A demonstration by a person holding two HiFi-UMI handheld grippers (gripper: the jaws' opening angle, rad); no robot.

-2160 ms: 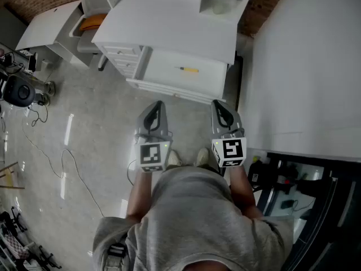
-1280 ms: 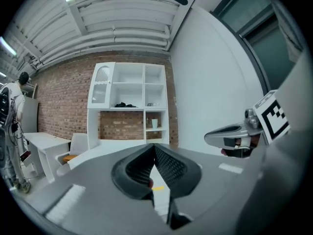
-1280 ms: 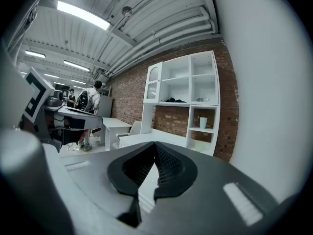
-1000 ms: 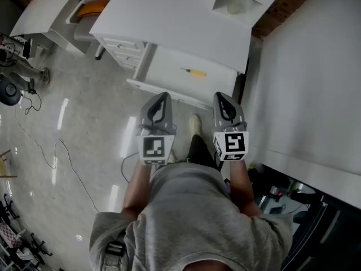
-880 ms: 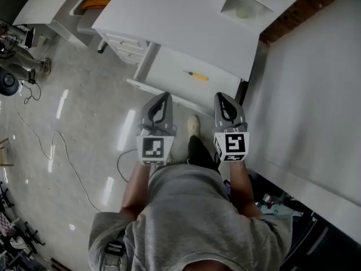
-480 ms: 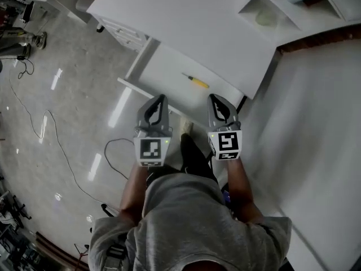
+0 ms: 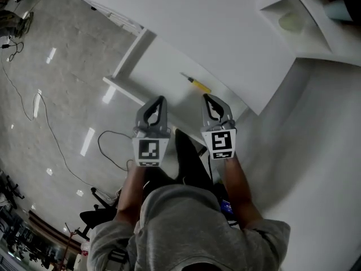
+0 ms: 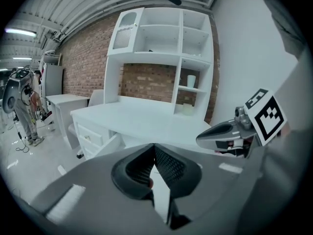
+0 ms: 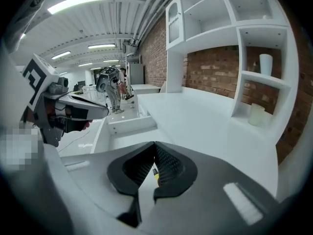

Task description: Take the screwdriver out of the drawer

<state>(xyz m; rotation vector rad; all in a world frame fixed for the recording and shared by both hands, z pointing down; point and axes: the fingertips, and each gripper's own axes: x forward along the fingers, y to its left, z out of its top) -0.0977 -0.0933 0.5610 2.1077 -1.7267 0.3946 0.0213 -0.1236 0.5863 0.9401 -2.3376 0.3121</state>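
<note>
Abreast, angled down: hand-held grippers

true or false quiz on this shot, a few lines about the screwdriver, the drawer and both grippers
1. The screwdriver lies in the open drawer. True.
2. The right gripper is shut on the screwdriver. False: its jaws are together with nothing between them, and the screwdriver lies apart from it in the drawer.
3. The left gripper has its jaws together. True.
4. The screwdriver's handle is red. False: it is yellow.
</note>
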